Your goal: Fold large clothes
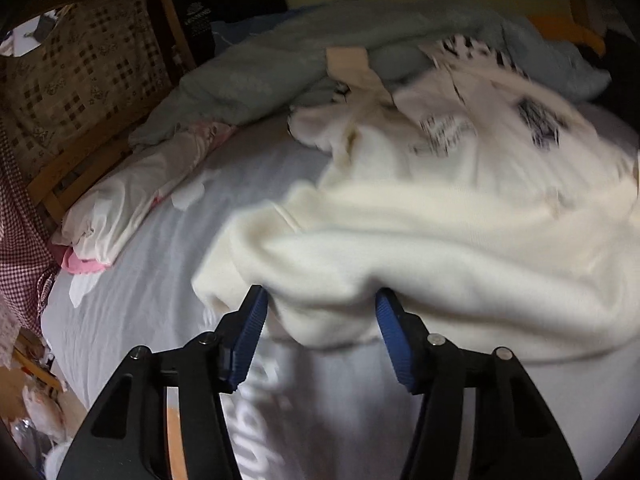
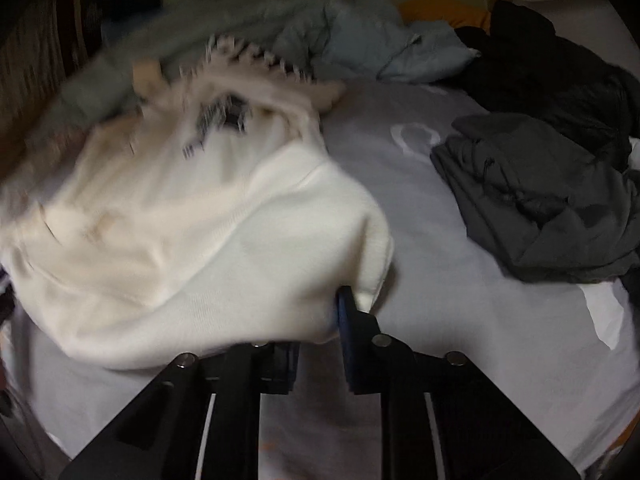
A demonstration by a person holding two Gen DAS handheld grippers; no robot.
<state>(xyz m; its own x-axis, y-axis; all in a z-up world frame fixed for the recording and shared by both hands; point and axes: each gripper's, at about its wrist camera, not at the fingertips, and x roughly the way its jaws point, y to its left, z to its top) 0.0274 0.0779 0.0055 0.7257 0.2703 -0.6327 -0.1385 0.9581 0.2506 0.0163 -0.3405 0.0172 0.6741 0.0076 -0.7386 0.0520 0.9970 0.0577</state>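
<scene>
Between my left gripper's (image 1: 320,300) blue pads (image 1: 250,336) hangs a bunched fold of the cream sweater (image 1: 420,232); the jaws stand apart and I cannot tell whether the pads actually press the cloth, as the picture is smeared. Ahead of that gripper the sweater spreads up and to the right over the grey sheet (image 1: 160,280), its dark printed marks (image 1: 538,124) farther off. Beyond it lies a pale blue blanket (image 1: 280,60), and off to the left a white and pink bundle (image 1: 120,208) sits near a checked cushion (image 1: 80,72) on a wooden frame (image 1: 76,168). My right gripper (image 2: 320,320) is clamped on the sweater's (image 2: 180,220) near corner: cloth drapes over the left finger and tucks in against the right pad (image 2: 344,312), the jaws drawn close together. From that gripper the sweater runs away to the left, blurred. To its right, well apart on the sheet (image 2: 420,260), lies a dark grey garment (image 2: 540,200), with a black heap (image 2: 560,80) beyond it and the blanket (image 2: 360,40) across the far side.
</scene>
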